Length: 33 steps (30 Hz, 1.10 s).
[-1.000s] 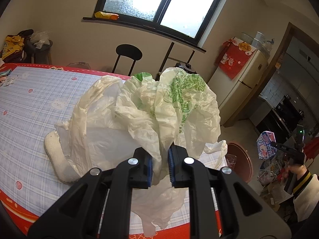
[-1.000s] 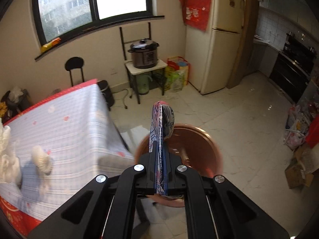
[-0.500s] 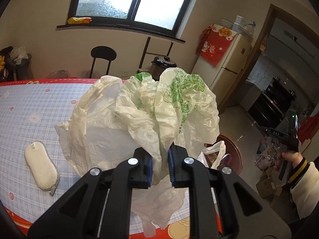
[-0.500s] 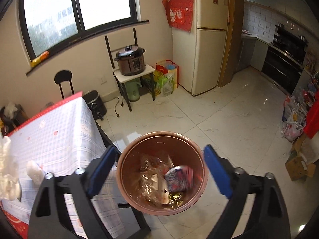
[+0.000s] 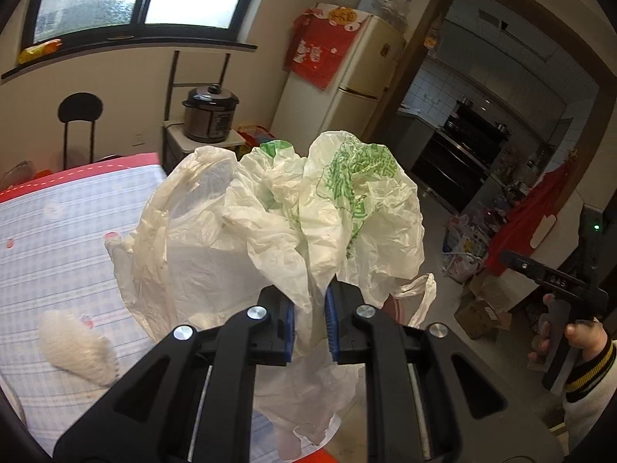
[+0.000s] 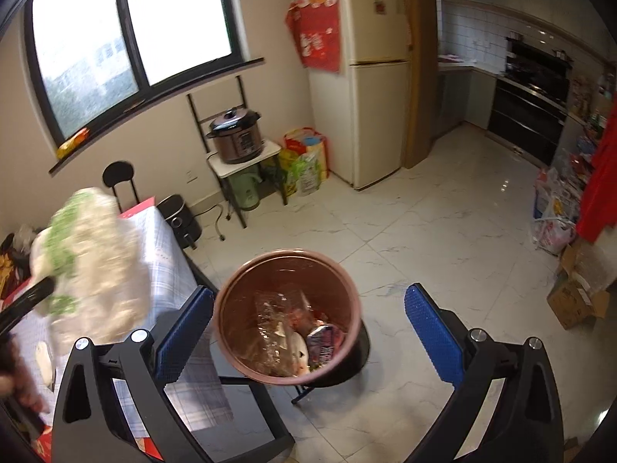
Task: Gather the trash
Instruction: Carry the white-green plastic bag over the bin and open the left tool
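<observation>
My left gripper [image 5: 310, 322] is shut on a crumpled bunch of white plastic bags with green print [image 5: 293, 216], held up above the table's edge. The same plastic bags [image 6: 92, 262] show blurred at the left of the right wrist view. My right gripper [image 6: 306, 332] hangs over the brown trash bin [image 6: 231, 301], its jaws opening wide with nothing between them. Inside the bin lie a clear plastic bag [image 6: 275, 328] and a colourful snack packet [image 6: 326, 341]. In the left wrist view the right gripper [image 5: 555, 281] shows at the far right in a person's hand.
The table with a checked blue cloth [image 5: 58, 239] carries a white sponge [image 5: 75, 343]. A pressure cooker [image 6: 237, 137] sits on a small stand near the fridge [image 6: 366, 77]. Bags and cardboard boxes [image 6: 578, 289] crowd the right wall. A black chair [image 5: 79, 115] stands under the window.
The right gripper opened and the snack packet it held dropped into the bin. The left gripper carried the plastic bags rightward, off the table towards the bin.
</observation>
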Each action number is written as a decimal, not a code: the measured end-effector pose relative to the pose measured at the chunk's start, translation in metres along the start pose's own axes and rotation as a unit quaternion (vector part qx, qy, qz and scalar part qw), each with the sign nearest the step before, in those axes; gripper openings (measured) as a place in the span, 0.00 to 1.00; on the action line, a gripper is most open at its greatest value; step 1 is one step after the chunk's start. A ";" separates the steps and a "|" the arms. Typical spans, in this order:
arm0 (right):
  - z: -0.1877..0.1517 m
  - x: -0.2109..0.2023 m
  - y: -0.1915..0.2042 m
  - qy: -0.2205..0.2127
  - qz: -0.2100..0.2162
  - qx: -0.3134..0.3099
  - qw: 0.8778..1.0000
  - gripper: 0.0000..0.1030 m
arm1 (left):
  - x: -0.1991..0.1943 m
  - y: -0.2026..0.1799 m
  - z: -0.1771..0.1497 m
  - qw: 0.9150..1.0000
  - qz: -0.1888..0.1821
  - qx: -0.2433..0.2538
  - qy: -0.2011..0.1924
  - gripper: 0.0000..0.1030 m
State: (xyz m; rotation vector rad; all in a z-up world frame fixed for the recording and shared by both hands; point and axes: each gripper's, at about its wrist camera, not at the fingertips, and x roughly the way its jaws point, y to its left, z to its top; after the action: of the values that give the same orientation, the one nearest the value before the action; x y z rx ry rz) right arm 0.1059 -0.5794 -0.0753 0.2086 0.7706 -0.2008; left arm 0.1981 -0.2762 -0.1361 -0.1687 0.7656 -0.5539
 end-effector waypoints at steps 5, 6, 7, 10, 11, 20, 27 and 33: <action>-0.013 -0.026 -0.029 -0.007 -0.025 0.023 0.999 0.95 | 0.073 -0.044 0.010 0.998 -0.040 0.027 0.037 0.16; -0.016 -0.029 -0.036 -0.007 -0.032 0.030 0.999 0.95 | 0.087 -0.052 0.011 0.997 -0.045 0.029 0.048 0.17; -0.020 -0.033 -0.042 -0.005 -0.040 0.037 0.999 0.95 | 0.097 -0.056 0.012 0.997 -0.049 0.028 0.054 0.17; -0.028 -0.044 -0.058 -0.006 -0.054 0.053 0.997 0.95 | 0.124 -0.071 0.013 0.995 -0.063 0.037 0.069 0.19; -0.031 -0.047 -0.061 -0.006 -0.058 0.056 0.997 0.95 | 0.132 -0.079 0.014 0.994 -0.071 0.047 0.069 0.24; -0.050 -0.075 -0.080 -0.014 -0.083 0.072 0.994 0.95 | 0.144 -0.091 0.035 0.993 -0.100 0.043 0.055 0.82; -0.048 -0.070 -0.069 -0.013 -0.065 0.058 0.996 0.95 | 0.075 -0.059 0.040 0.997 -0.058 0.059 0.007 0.94; -0.032 -0.055 -0.025 -0.027 -0.024 0.044 0.998 0.95 | -0.007 -0.002 0.040 0.998 0.022 0.056 -0.035 0.94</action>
State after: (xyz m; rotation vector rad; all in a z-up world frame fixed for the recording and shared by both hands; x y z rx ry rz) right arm 0.0397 -0.5897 -0.0622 0.2679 0.7142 -0.2844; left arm 0.2212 -0.2764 -0.1022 -0.0670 0.6670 -0.5458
